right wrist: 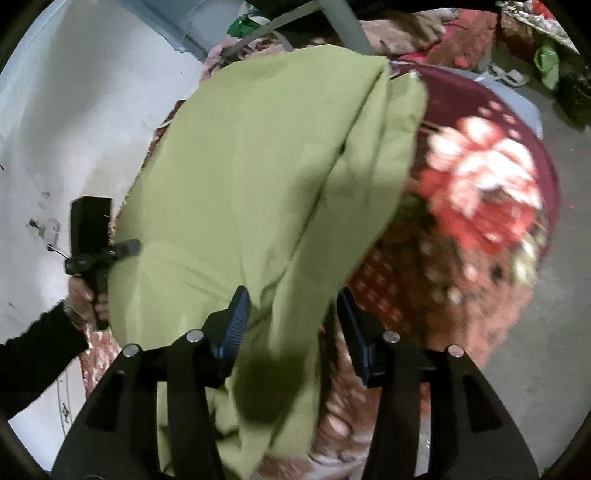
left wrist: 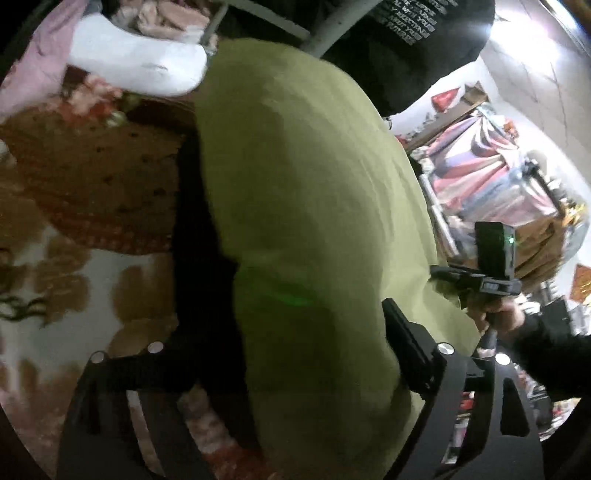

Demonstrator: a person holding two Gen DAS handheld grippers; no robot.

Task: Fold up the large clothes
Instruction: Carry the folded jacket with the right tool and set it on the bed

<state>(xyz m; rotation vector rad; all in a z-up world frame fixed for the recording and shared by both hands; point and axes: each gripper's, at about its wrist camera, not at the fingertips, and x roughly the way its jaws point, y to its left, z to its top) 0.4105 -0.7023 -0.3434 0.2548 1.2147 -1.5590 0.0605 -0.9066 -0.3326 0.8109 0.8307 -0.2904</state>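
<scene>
The olive-green garment (right wrist: 266, 177), soft, light and floppy by its drape, hangs over the floral bedspread (right wrist: 480, 184) between both grippers, the right gripper (right wrist: 295, 332) with jaws half-wide around a fold at 6 o'clock, the left gripper's (left wrist: 280, 369) grip hidden by cloth, so hems look the best hold.

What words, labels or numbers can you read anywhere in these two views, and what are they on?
Nothing can be read with certainty.
Black garment with white printed lines, top of the left wrist view: several rows of capital letters, too blurred and small to read.
Olive green cloth: no text.
Dark red floral blanket: pattern only, no text.
</scene>
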